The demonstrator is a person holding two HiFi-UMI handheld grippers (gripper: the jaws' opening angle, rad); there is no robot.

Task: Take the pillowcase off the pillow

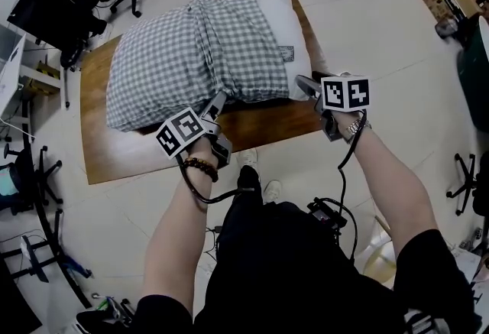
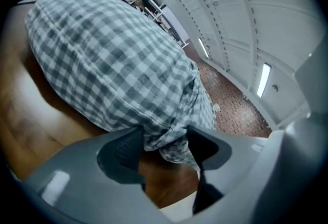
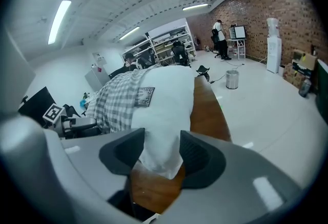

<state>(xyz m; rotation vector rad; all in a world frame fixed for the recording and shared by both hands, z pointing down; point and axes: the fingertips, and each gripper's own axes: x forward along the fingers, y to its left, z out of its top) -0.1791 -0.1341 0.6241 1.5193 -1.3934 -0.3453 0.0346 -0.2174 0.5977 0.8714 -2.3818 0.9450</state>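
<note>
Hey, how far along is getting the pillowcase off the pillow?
Done: one white end of the pillow already shows past the checked pillowcase. In hand: the left claw straddles bunched pillowcase cloth, the right claw straddles the pillow's corner; neither visibly clamps. Remaining: gripping, then pulling the case off most of the pillow.

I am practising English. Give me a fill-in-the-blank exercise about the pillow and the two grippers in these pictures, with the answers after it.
1. The pillowcase has a ____ pattern.
2. The bare part of the pillow is ____ in colour.
3. The left gripper has the ____ between its tongs.
4. The right gripper has the pillow's ____ between its tongs.
Missing words: checked; white; pillowcase; corner.
</note>
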